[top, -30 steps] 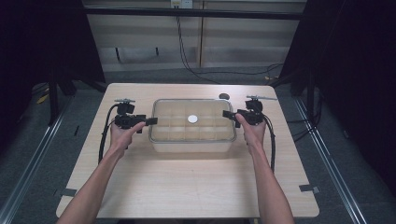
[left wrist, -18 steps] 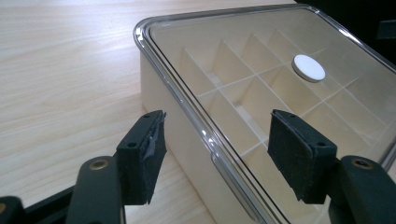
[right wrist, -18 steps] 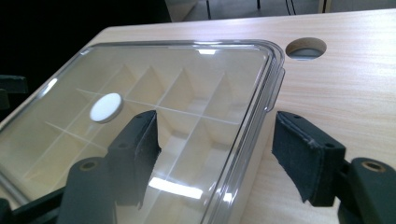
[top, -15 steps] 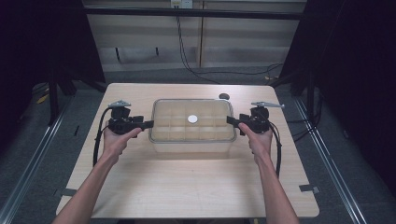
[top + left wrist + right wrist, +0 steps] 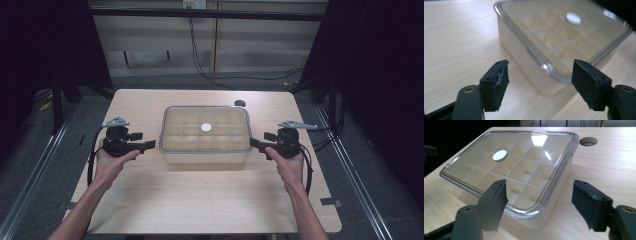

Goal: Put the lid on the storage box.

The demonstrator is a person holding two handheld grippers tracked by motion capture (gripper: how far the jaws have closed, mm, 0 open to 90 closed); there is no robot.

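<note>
I judge the job barely begun: the lidded divider box sits closed mid-desk, my left gripper at its 9 o'clock, right gripper at 3, both fingers spread, holding nothing.

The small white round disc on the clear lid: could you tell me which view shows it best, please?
The right gripper view: the small white round disc is sharp and unobstructed on the clear lid. The left gripper view blurs it; the high view shows it tiny.
</note>
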